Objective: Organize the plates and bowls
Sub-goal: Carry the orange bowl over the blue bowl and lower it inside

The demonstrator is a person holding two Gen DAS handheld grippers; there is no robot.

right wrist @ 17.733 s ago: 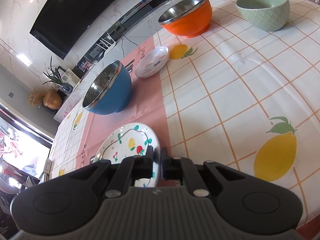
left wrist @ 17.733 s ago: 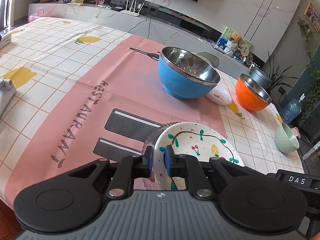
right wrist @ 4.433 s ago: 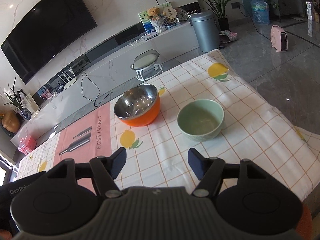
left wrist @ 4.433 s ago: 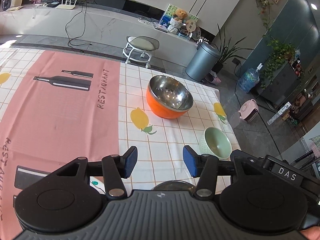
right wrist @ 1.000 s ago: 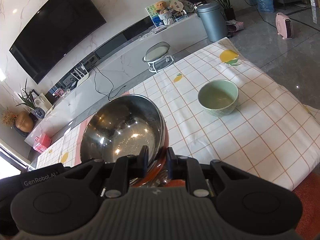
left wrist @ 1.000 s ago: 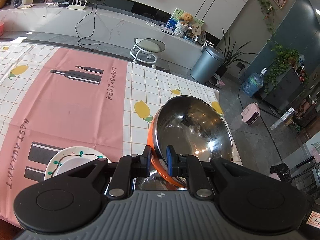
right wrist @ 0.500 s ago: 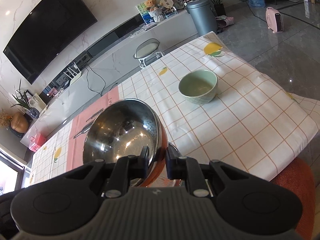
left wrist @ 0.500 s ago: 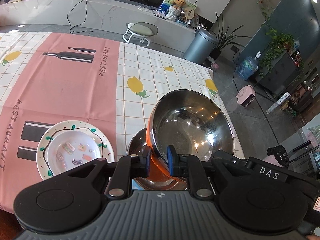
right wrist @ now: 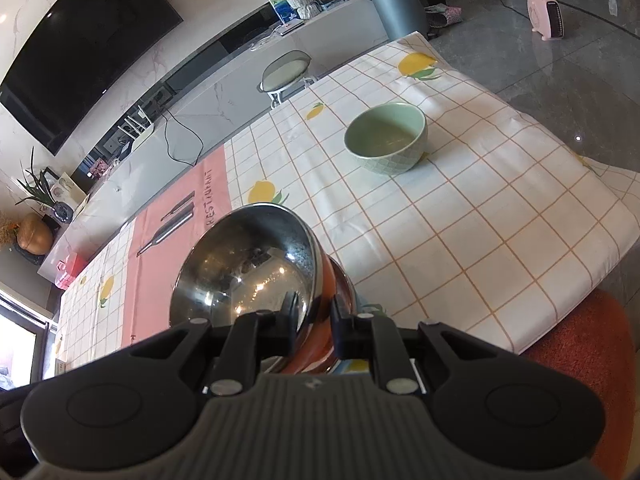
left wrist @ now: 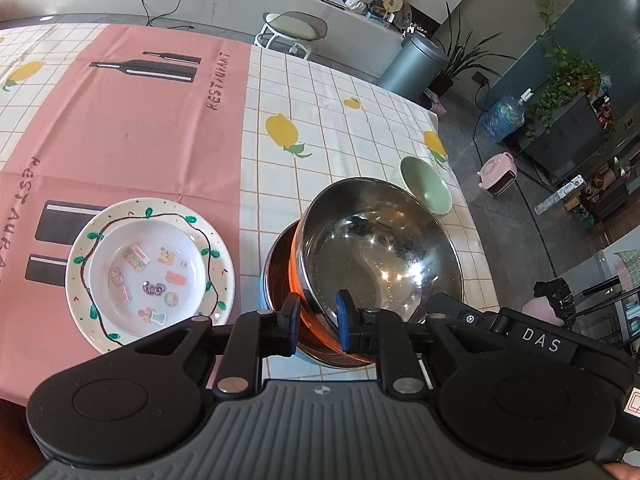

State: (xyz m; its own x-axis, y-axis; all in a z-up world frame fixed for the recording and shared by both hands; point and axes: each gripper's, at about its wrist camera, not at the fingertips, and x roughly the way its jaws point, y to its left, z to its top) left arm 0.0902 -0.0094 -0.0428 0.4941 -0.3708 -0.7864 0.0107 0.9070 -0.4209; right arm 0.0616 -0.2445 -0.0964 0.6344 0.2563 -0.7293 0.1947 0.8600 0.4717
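The orange steel-lined bowl (left wrist: 376, 256) sits tilted inside the blue steel-lined bowl (left wrist: 276, 264) near the table's front edge. My left gripper (left wrist: 318, 316) has its fingers astride the orange bowl's near rim with a small gap showing. My right gripper (right wrist: 314, 316) straddles the same bowl's (right wrist: 248, 272) rim from the other side, also slightly parted. A small white dish (left wrist: 148, 272) lies on the vine-pattern plate (left wrist: 80, 276) to the left. A green bowl (left wrist: 426, 190) stands behind, also in the right wrist view (right wrist: 386, 138).
The table wears a checked lemon cloth (right wrist: 480, 216) with a pink runner (left wrist: 120, 120). The table's right edge drops to a grey floor with an orange stool (right wrist: 588, 344), a bin (left wrist: 412, 64) and a pink heater (left wrist: 500, 174).
The orange bowl has come down into the blue bowl. Both grippers' fingers have parted a little on its rim. The green bowl has come into the left wrist view.
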